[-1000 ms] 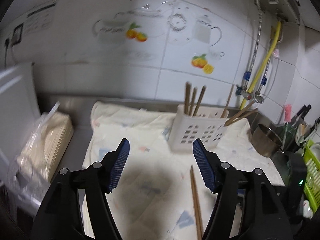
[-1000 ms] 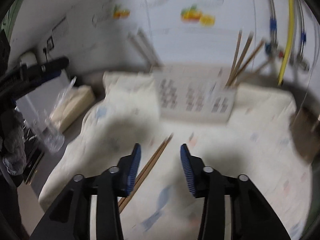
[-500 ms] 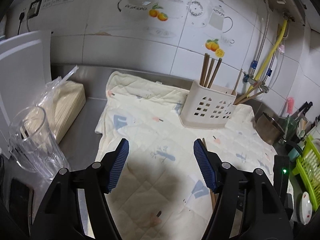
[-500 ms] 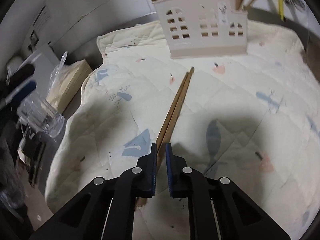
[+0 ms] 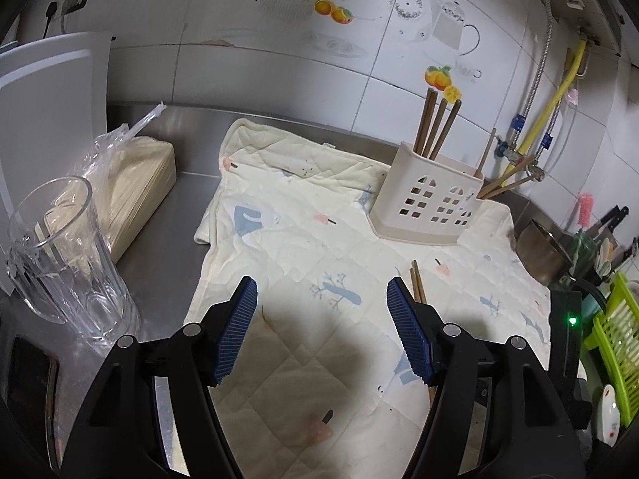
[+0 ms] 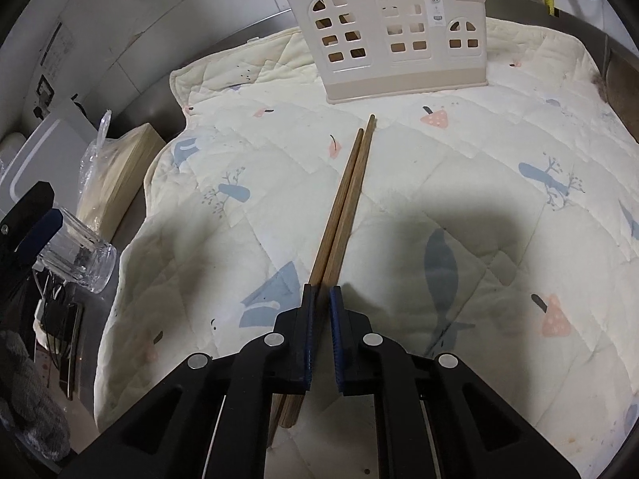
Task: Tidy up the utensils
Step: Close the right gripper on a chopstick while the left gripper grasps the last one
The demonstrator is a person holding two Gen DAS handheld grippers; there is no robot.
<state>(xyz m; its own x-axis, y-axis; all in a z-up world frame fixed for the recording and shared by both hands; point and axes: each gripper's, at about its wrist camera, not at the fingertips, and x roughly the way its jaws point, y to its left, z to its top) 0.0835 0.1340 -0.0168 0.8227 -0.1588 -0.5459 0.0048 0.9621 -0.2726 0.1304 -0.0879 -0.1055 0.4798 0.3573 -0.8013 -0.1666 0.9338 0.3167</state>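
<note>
A pair of brown wooden chopsticks lies on the quilted cloth, tips toward a cream plastic utensil holder. My right gripper is shut on the chopsticks near their thick ends, down at the cloth. The holder has several chopsticks standing in it. My left gripper is open and empty above the cloth. The chopstick tips show just beyond its right finger.
A clear glass and a bagged stack of pale sheets stand left of the cloth on the steel counter. A metal pot and a green rack are at the right. Tiled wall with pipes behind.
My right gripper has dropped to the cloth and closed on the chopsticks. My left gripper has pulled back and stayed open.
</note>
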